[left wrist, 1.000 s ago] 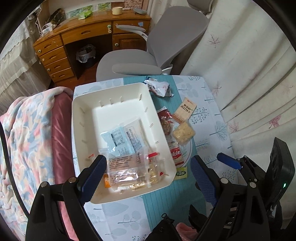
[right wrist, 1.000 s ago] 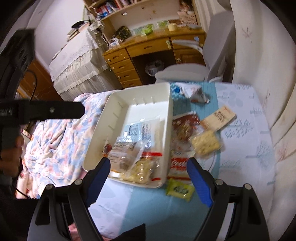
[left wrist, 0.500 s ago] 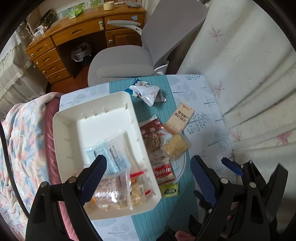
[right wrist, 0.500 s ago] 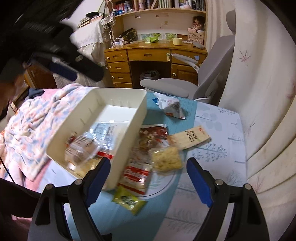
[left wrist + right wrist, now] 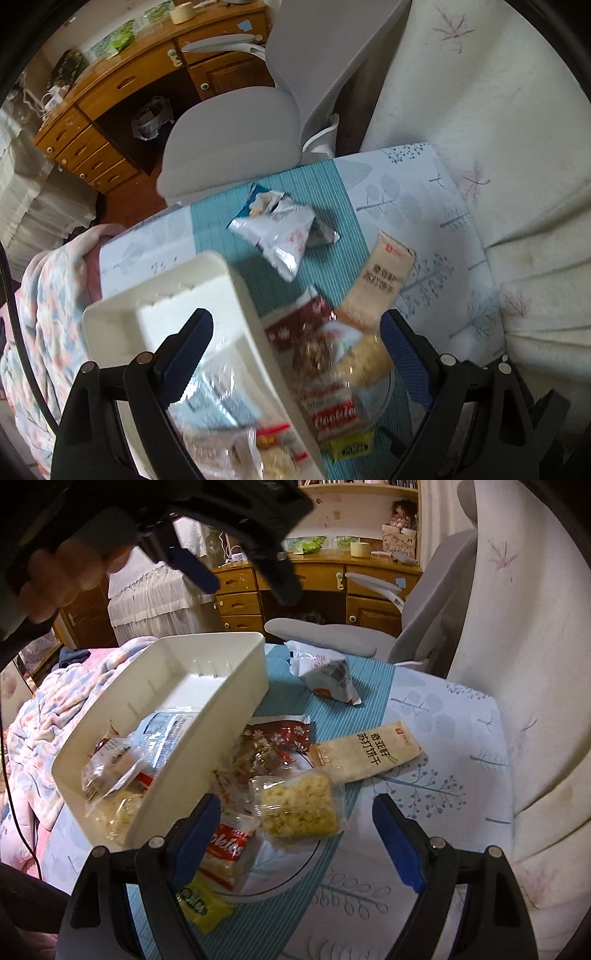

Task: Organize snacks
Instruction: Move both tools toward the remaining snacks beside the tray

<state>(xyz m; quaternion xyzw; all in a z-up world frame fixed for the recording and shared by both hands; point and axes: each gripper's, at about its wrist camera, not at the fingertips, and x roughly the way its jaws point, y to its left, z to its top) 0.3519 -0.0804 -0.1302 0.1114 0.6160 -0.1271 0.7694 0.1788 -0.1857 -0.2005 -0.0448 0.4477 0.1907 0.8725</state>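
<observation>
Both my tongs, left (image 5: 295, 354) and right (image 5: 295, 834), gape empty. Some snacks fill the white bin (image 5: 236, 716) at centre left. Several packets (image 5: 299, 805) wait outside, frame centre.

Desk: a wooden desk (image 5: 122, 85) with drawers is seen at 11 o'clock in the left wrist view.
Chair: a grey chair (image 5: 236, 129) is placed at 12 o'clock, just beyond the table.
Tablecloth: a teal and white tree-print tablecloth (image 5: 443, 775) is spread.
Blanket: a pastel blanket (image 5: 44, 709) is seen at 9 o'clock.
Curtain: a pale curtain (image 5: 498, 110) is hung at 2 o'clock.
</observation>
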